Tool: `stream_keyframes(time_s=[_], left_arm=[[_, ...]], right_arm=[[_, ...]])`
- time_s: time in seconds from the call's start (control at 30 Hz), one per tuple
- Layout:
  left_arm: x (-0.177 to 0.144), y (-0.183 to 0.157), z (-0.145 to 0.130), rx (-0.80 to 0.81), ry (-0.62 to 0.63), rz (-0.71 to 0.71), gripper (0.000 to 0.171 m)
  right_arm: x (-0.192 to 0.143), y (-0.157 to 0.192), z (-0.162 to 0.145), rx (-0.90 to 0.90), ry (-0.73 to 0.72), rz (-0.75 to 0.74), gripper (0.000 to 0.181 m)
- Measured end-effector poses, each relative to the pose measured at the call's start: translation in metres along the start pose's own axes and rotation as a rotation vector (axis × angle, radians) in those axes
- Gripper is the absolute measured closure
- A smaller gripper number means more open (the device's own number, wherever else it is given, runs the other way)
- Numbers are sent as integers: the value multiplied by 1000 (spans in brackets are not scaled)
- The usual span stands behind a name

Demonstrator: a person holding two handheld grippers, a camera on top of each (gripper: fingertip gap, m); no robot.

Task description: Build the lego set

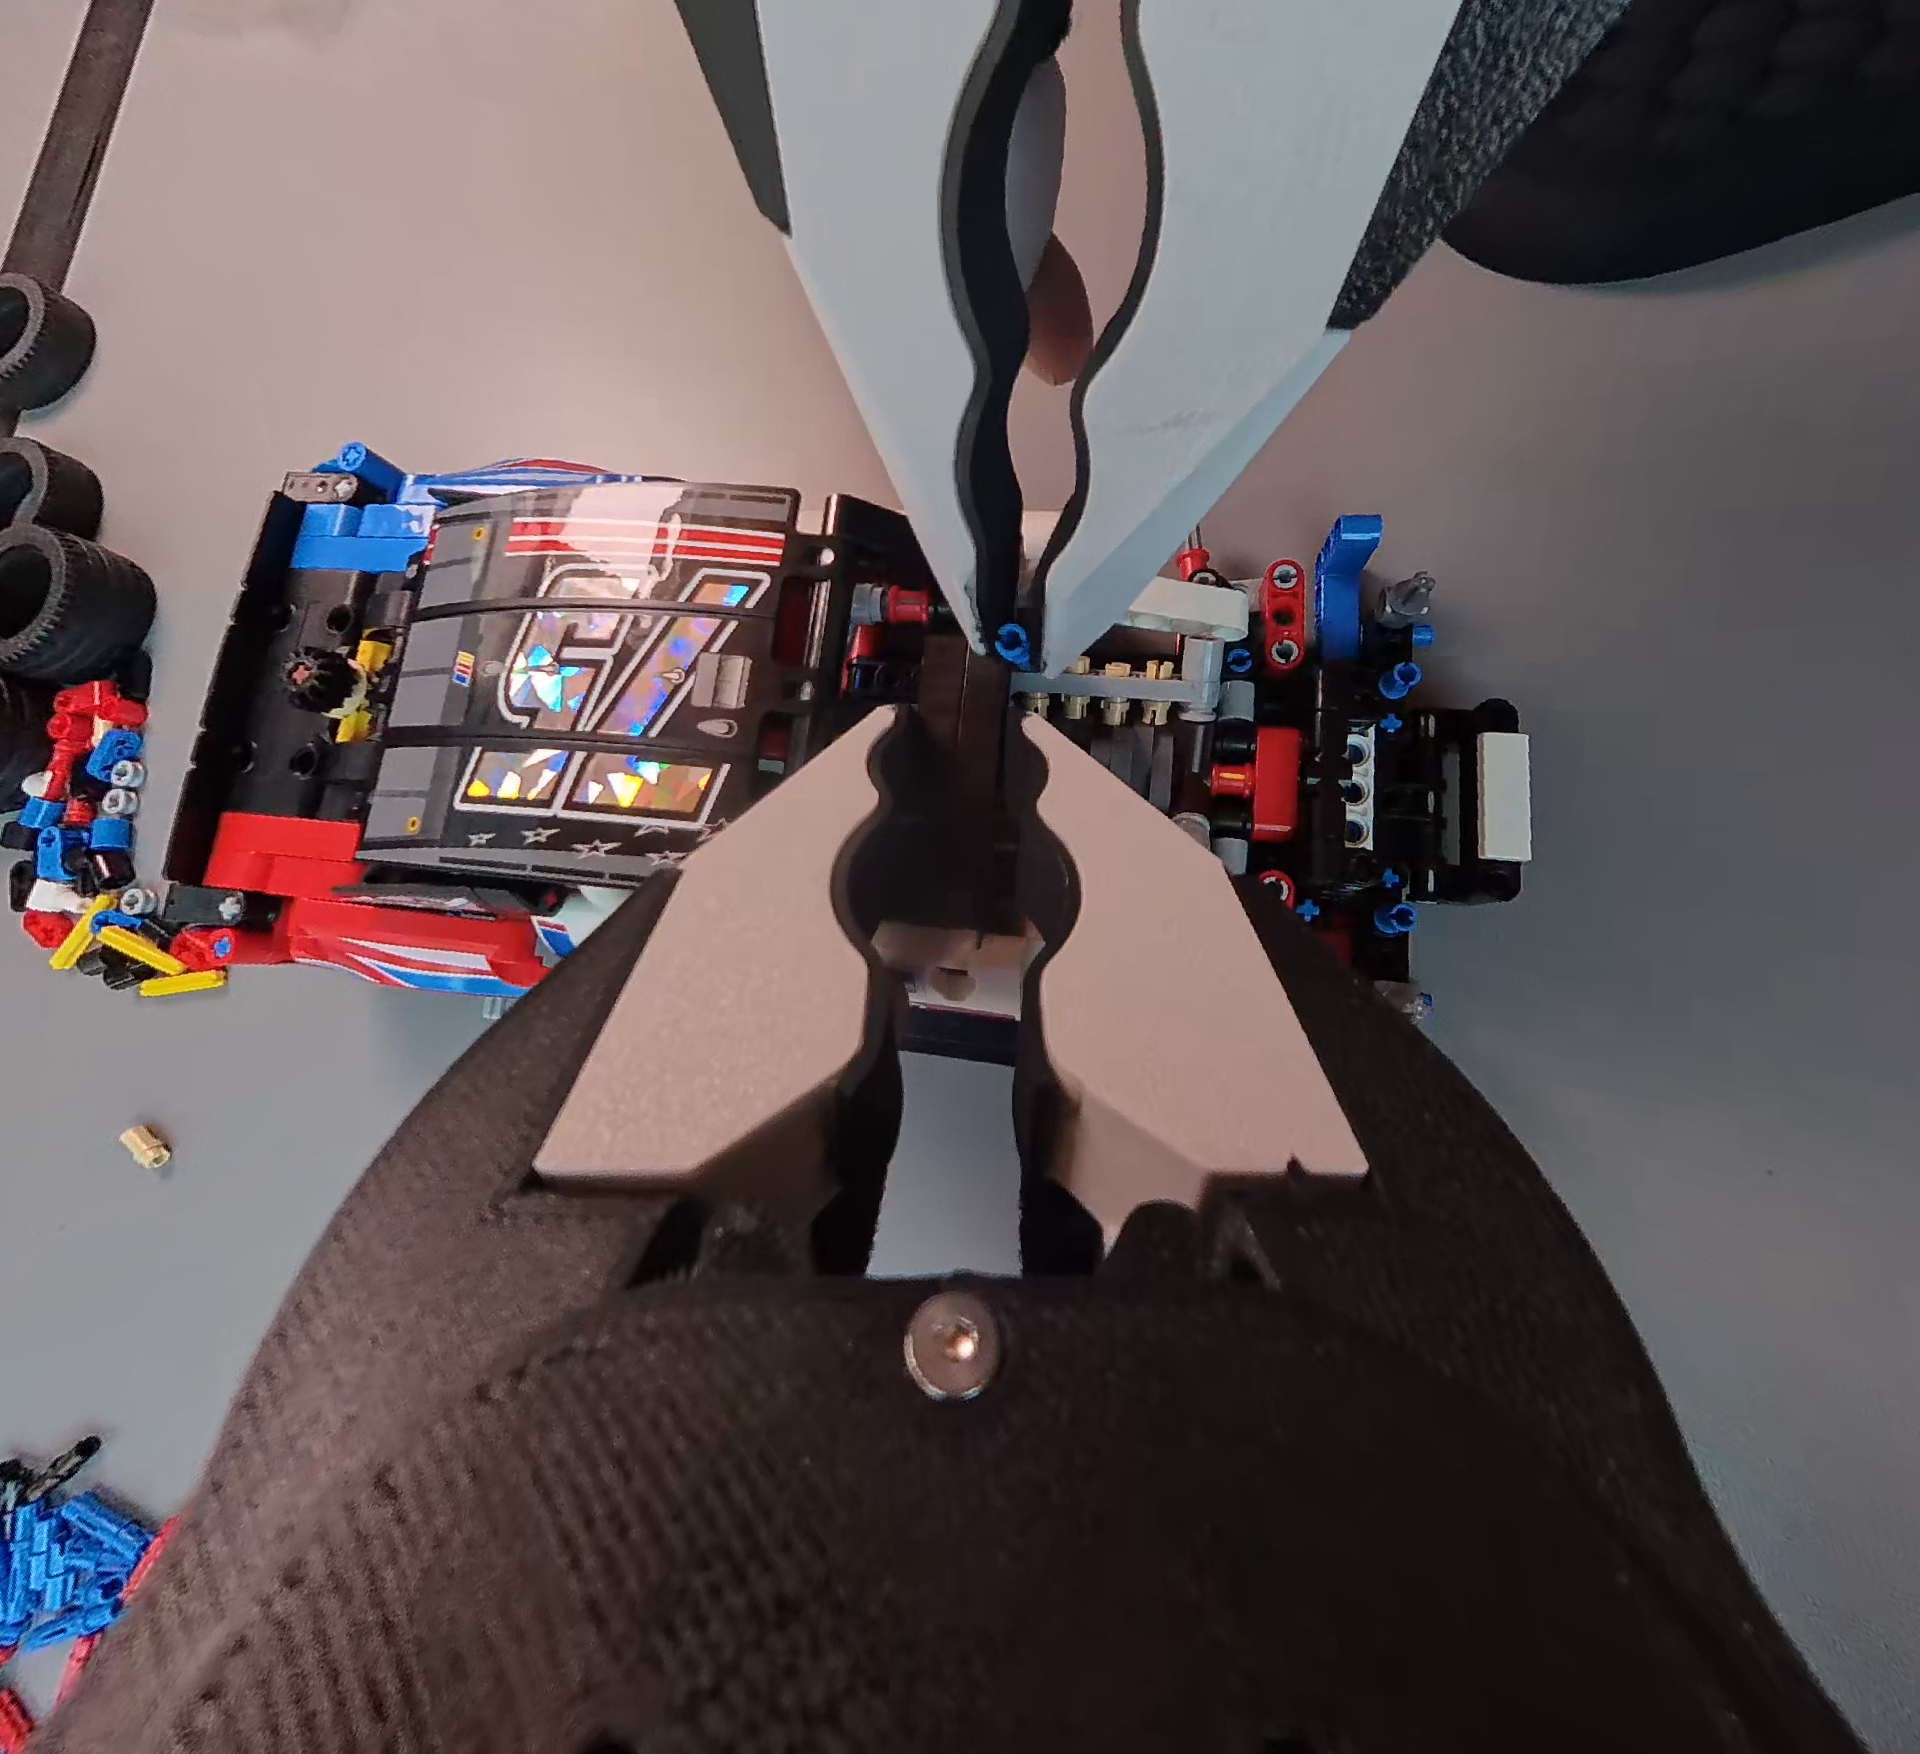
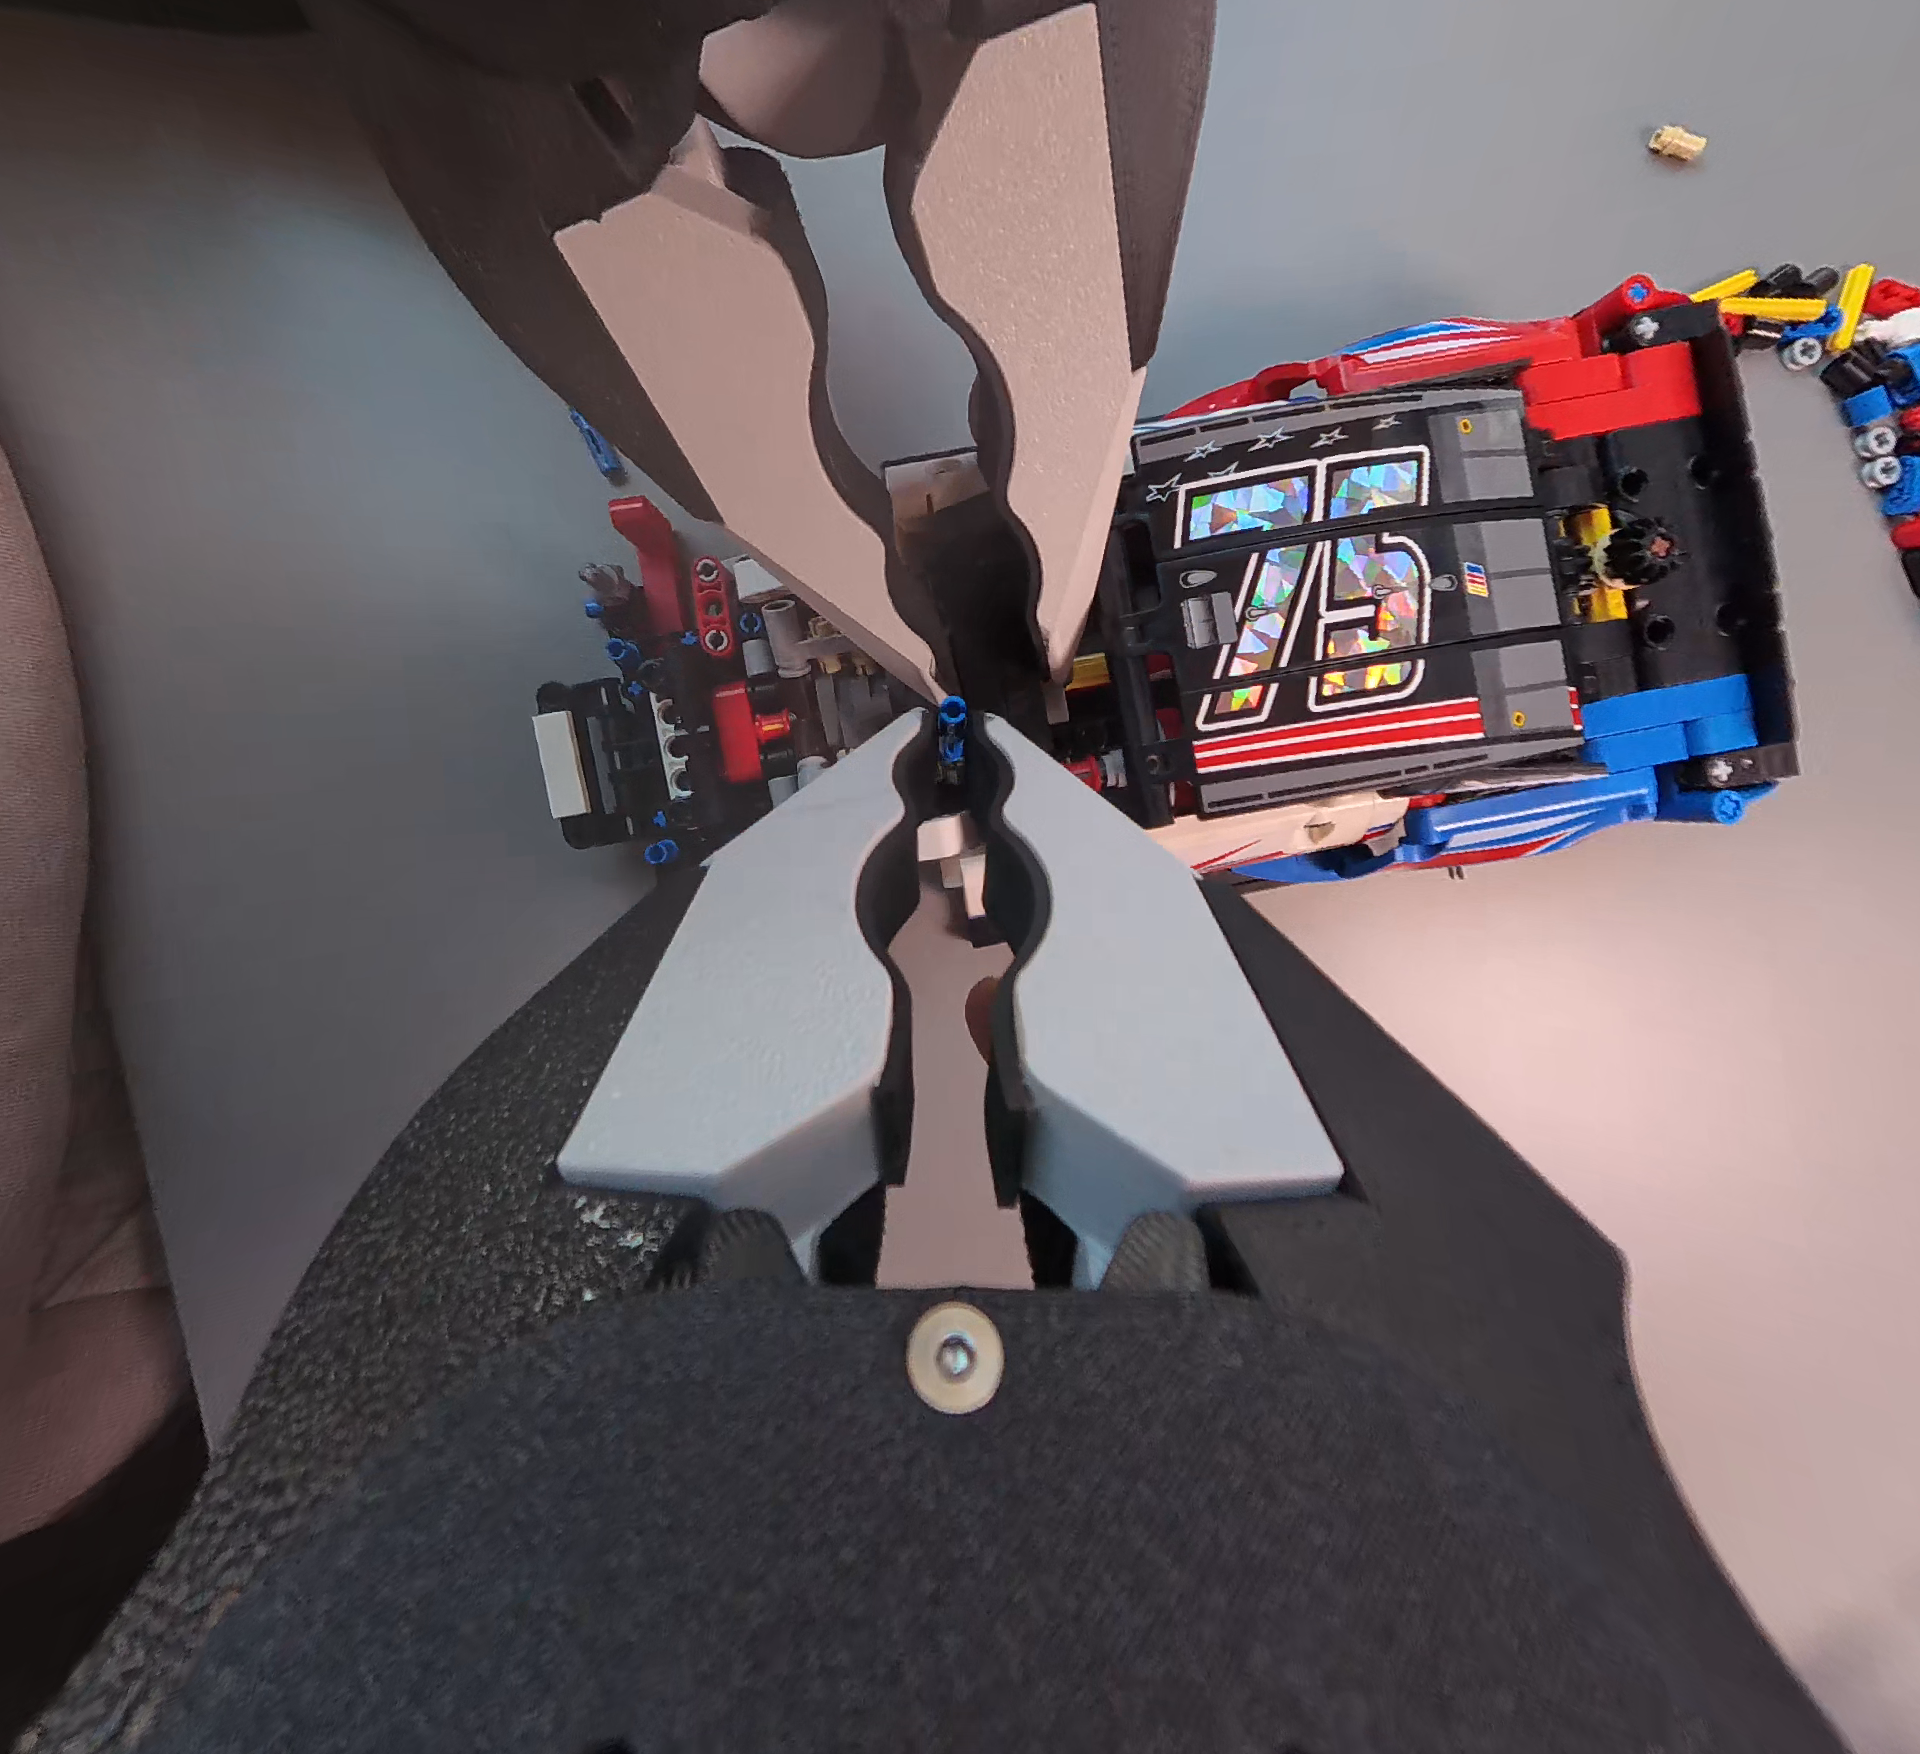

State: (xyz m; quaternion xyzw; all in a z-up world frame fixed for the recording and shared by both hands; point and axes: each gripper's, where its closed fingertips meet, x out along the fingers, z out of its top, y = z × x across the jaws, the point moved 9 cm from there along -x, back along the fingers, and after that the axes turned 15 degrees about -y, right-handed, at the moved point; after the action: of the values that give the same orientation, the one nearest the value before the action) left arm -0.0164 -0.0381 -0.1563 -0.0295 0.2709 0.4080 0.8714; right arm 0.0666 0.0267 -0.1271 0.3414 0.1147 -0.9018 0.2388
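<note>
Right hand-held gripper [image 2: 954, 730] is nearly closed, pinching a blue pin [image 2: 952, 725], long axis along its fingers. Left hand-held gripper [image 1: 961, 717], tip to tip opposite, narrowly clamps a black part [image 1: 961, 696] over the lego car [image 1: 582, 665] mid-chassis on the desk [image 1: 520, 250]. Target hole hidden.

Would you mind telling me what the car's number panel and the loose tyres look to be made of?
Number panel: glossy hard plastic, apparently with a holographic sticker, given its rainbow glints. Tyres: matte black, ribbed tread, probably rubber.
</note>
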Motion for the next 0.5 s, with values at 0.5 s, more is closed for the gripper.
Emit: stream_keyframes(time_s=[0.5], left_arm=[[0,0,0,3,-7,-7,156]], right_arm=[[2,3,6,-124,116,3,179]])
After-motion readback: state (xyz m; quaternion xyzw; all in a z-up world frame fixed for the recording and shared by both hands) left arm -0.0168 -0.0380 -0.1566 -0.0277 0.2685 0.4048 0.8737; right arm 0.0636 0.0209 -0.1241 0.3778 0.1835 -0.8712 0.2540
